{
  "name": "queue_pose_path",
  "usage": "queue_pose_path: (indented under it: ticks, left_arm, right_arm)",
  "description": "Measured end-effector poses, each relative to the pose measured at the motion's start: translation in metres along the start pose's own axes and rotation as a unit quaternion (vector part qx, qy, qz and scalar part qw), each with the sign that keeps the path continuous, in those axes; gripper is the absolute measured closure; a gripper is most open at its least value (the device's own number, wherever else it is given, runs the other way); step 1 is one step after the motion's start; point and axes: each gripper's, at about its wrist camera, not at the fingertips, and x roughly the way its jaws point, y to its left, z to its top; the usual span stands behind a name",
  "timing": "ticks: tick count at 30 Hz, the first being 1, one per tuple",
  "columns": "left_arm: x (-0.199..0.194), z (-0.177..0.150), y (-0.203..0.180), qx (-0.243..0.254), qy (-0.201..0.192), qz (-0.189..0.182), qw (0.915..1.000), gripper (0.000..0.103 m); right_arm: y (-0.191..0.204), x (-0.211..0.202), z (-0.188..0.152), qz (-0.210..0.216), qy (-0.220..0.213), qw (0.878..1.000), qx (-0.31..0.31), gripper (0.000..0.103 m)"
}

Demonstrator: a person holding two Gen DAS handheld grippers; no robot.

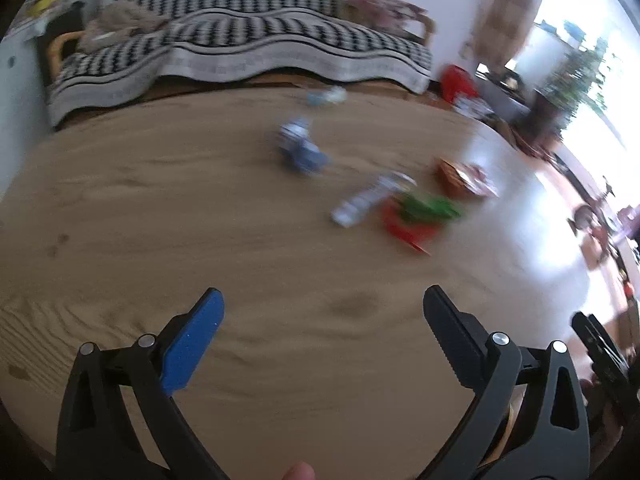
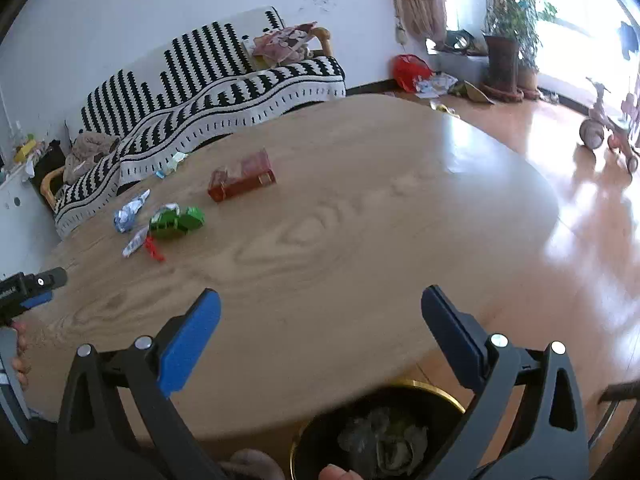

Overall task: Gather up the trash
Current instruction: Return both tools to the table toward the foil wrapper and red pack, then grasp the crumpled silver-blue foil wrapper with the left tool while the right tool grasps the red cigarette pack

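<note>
Several wrappers (image 2: 136,224) plus a red box (image 2: 242,176) lie mid-table (image 2: 360,220), ahead of both grippers. Left gripper (image 1: 322,308) looks nearer. Right gripper (image 2: 320,308) hangs over the bin (image 2: 380,436). Both spread wide, empty.

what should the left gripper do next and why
Probably reach the left gripper forward and to the right toward the green wrapper, the nearest of the scattered trash on the wooden table. Its jaws are wide open and empty, well short of the litter. The right gripper is also open, over the black bin below the table edge, which already holds crumpled trash.
</note>
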Motion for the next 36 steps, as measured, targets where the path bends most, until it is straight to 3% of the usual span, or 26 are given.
queue_pose_path:
  ticks: [5, 14, 20, 28, 36]
  left_arm:
    - [0.028, 0.032, 0.018, -0.018, 0.009, 0.031, 0.9993, 0.006]
    - [0.091, 0.090, 0.013, -0.014, 0.034, 0.032, 0.9988, 0.006]
    - [0.137, 0.127, 0.007, 0.006, 0.050, 0.052, 0.9974, 0.006]
    - [0.182, 0.138, 0.008, 0.034, 0.079, 0.063, 0.9943, 0.006]
    - [0.184, 0.129, 0.008, 0.050, 0.027, 0.069, 0.9960, 0.006]
  right_arm:
    - [0.036, 0.037, 0.027, 0.014, 0.010, 1.000, -0.020, 0.006]
    - [0.086, 0.108, 0.089, 0.030, 0.025, 0.995, -0.092, 0.006]
    - [0.125, 0.174, 0.119, 0.018, 0.046, 0.983, -0.178, 0.006]
    - [0.132, 0.233, 0.129, 0.013, 0.097, 0.976, -0.194, 0.006]
    - [0.127, 0.245, 0.128, 0.024, 0.113, 0.978, -0.174, 0.005]
